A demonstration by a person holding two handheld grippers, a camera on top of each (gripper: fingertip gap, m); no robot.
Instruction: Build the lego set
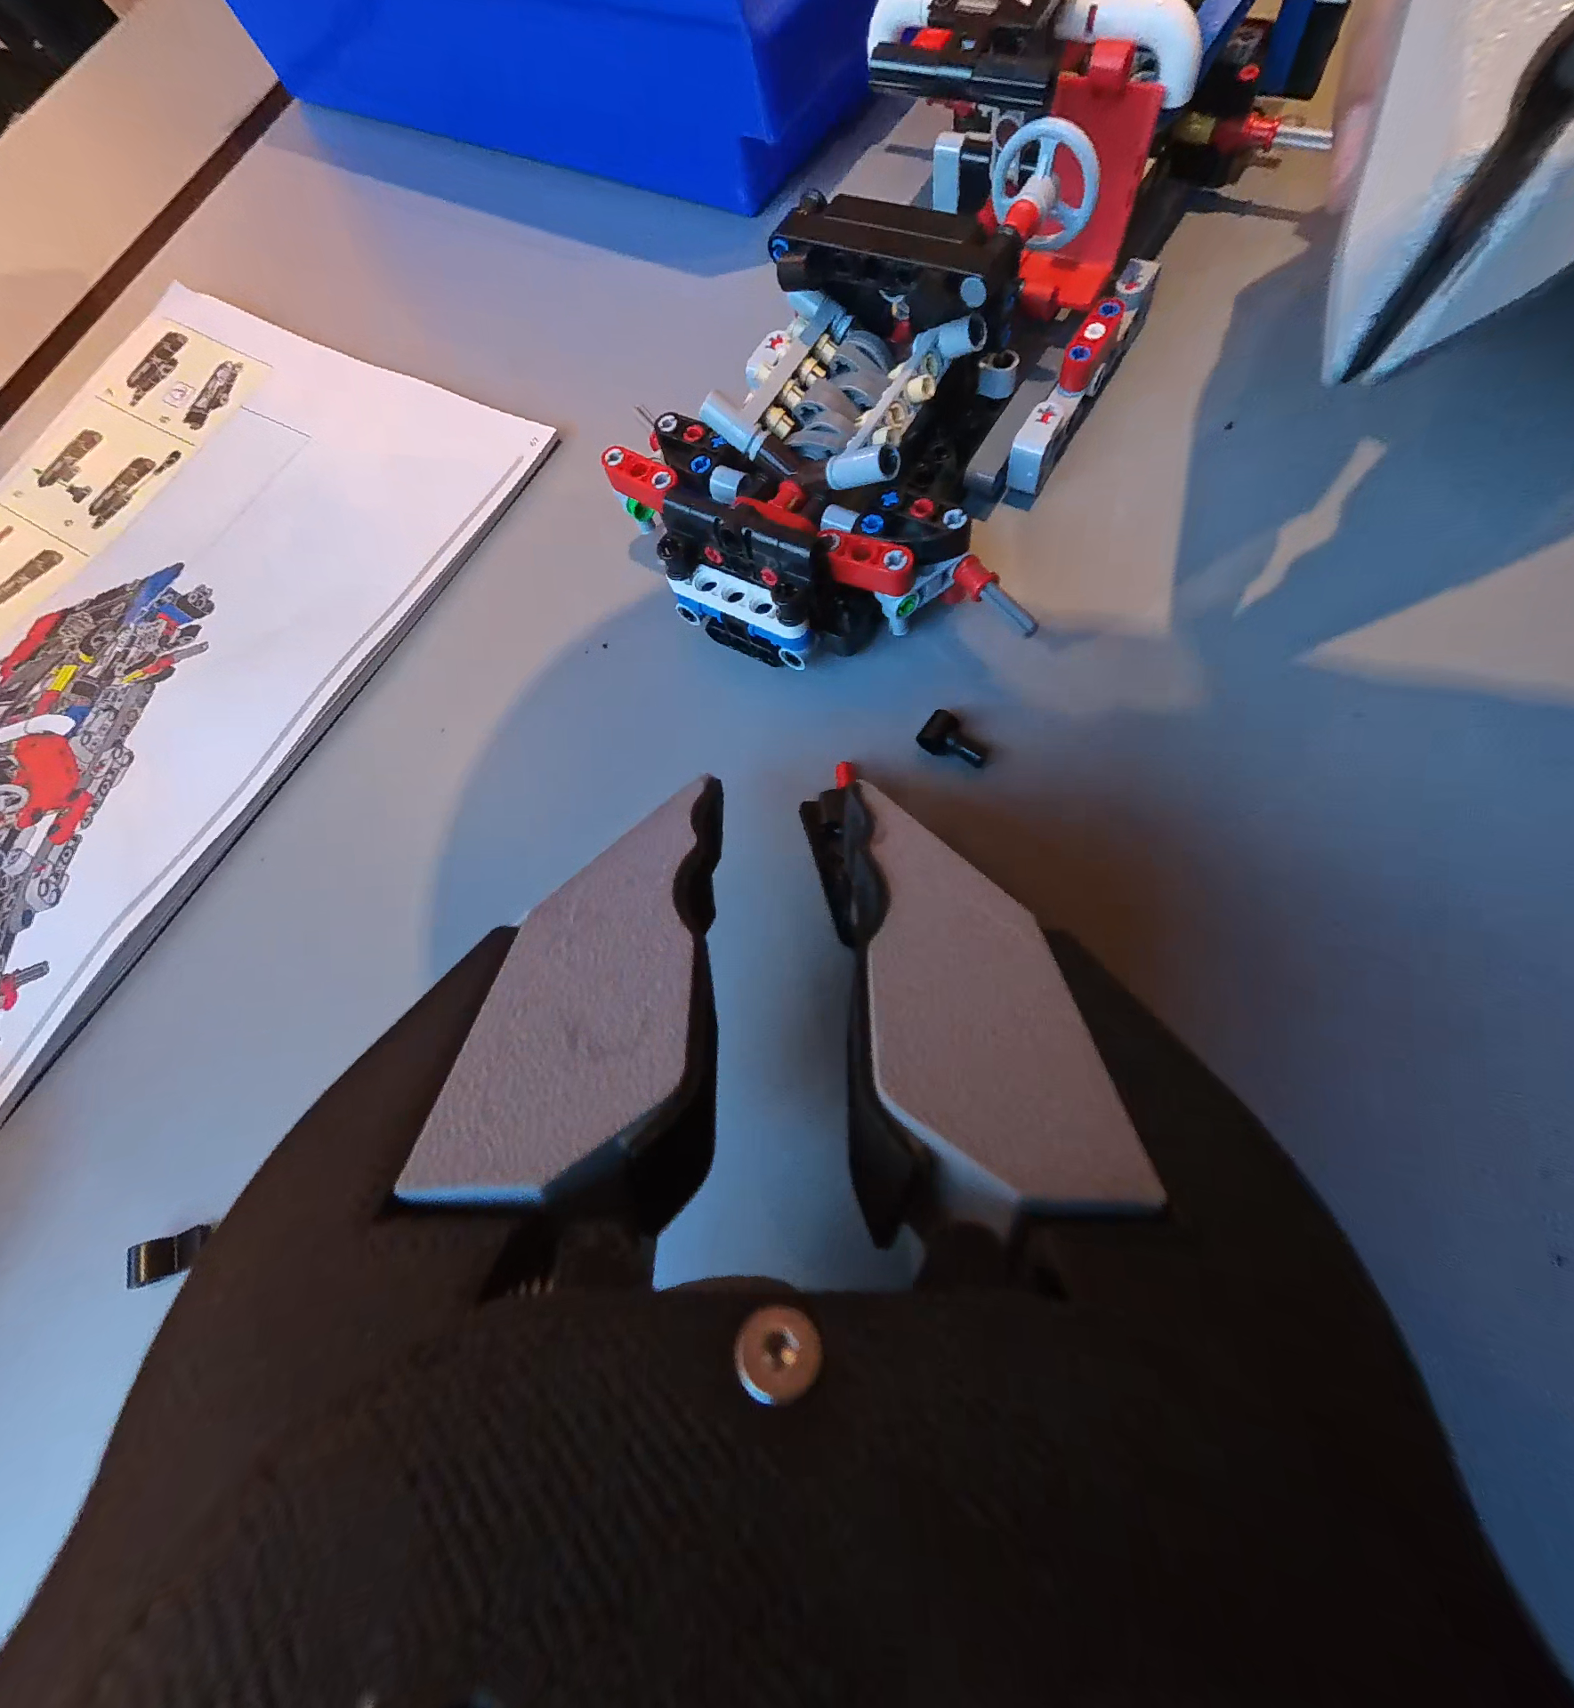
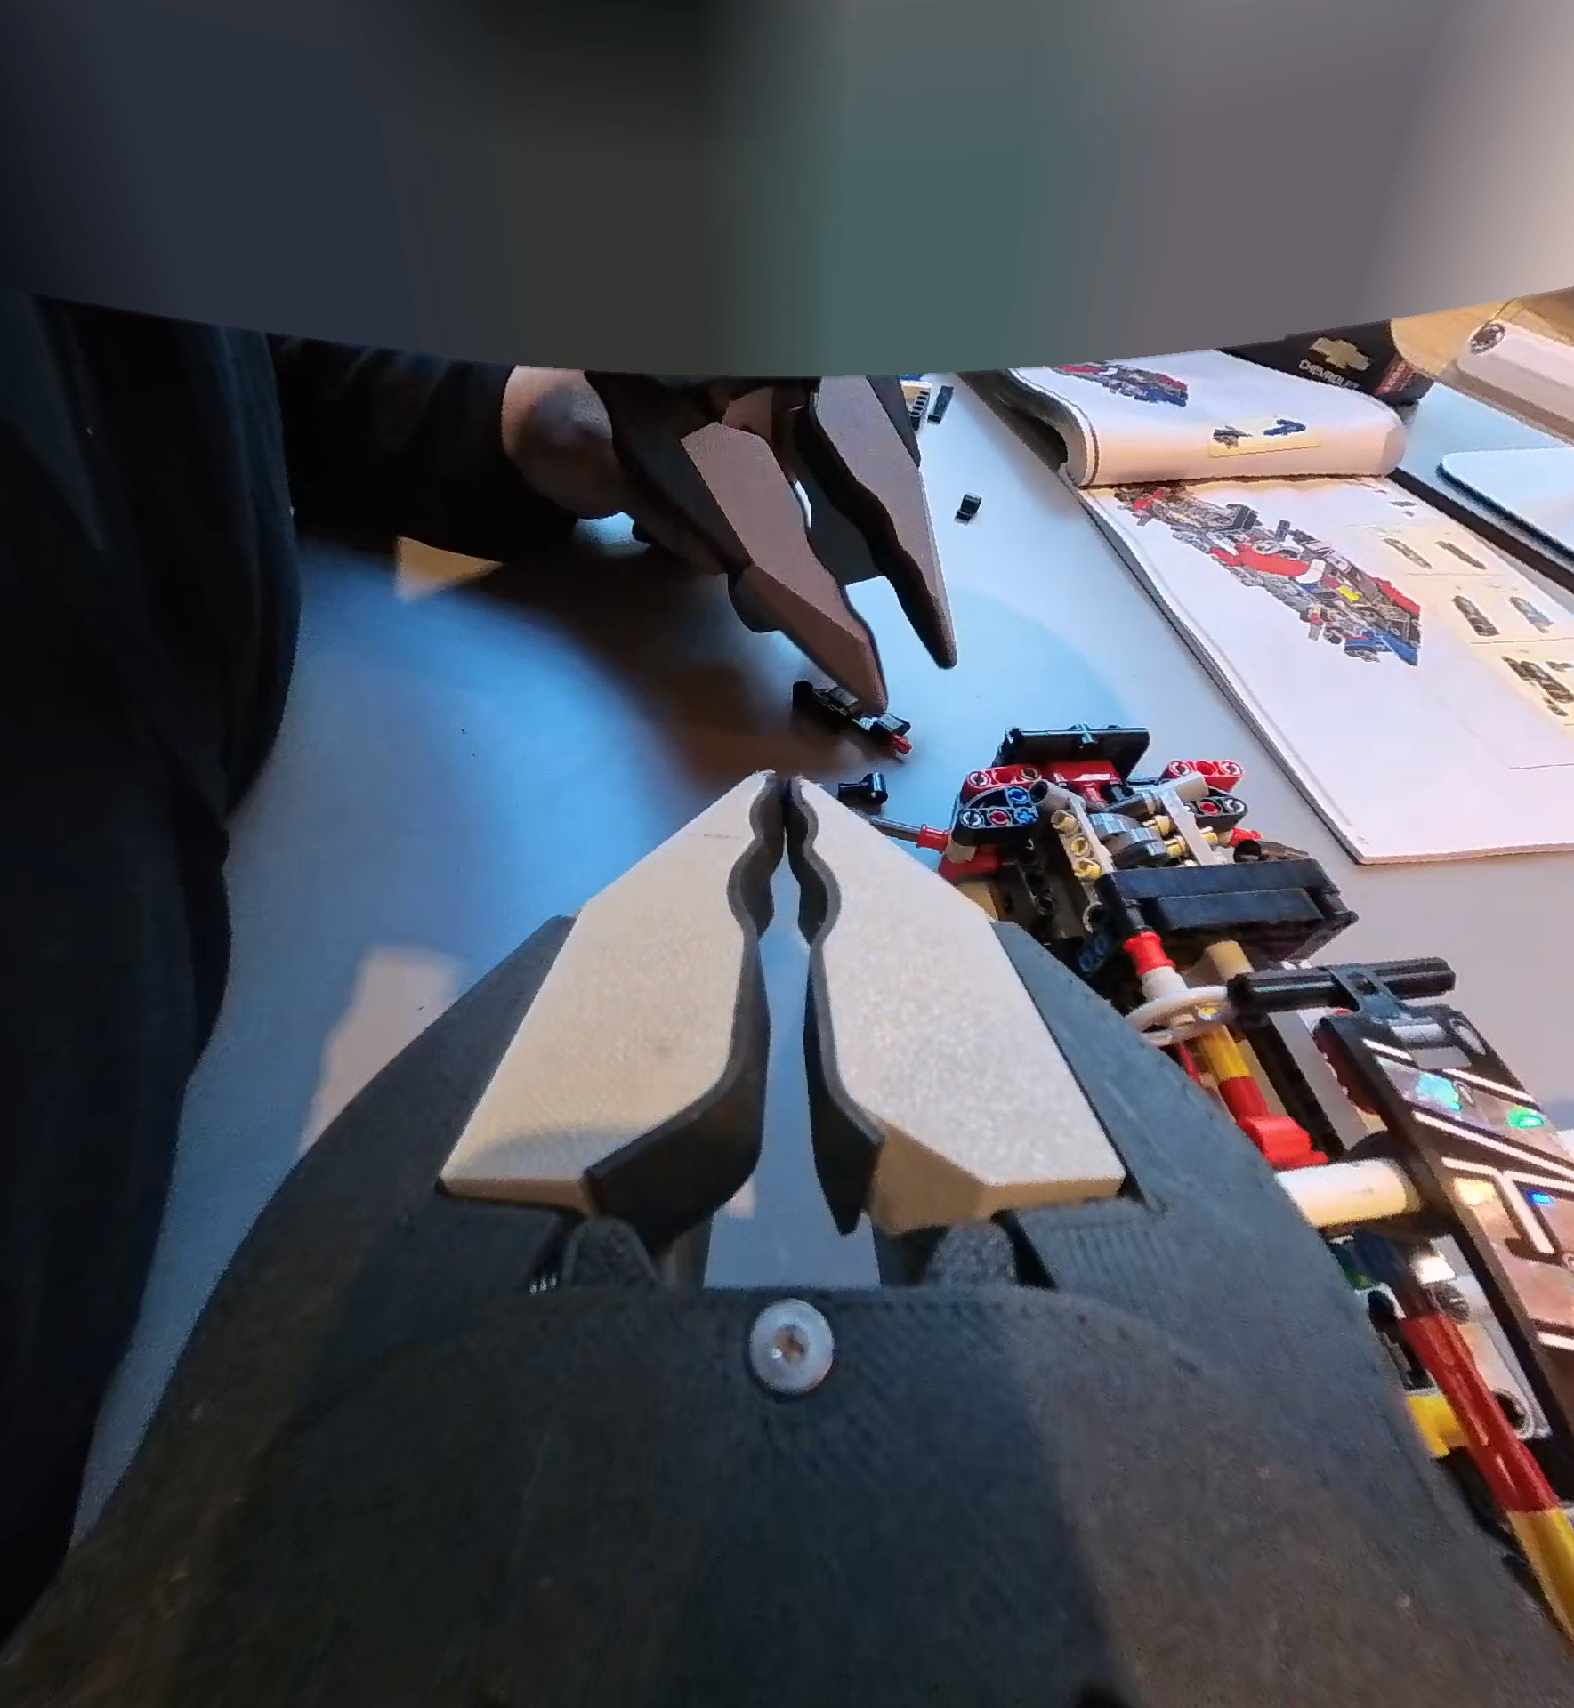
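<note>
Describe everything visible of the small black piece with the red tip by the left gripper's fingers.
The black piece with the red tip is a small, slim plastic assembly: several black segments in a row, ending in a red pin. It lies flat on the grey table, just in front of the car model. One finger of the open left gripper rests on or against it; the other stands clear.

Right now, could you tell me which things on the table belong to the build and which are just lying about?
For the build:
car model
instruction booklet
black-and-red piece under the left gripper
small black connector

Lying about:
blue bin
white device beyond the booklet
right gripper, idle
</note>
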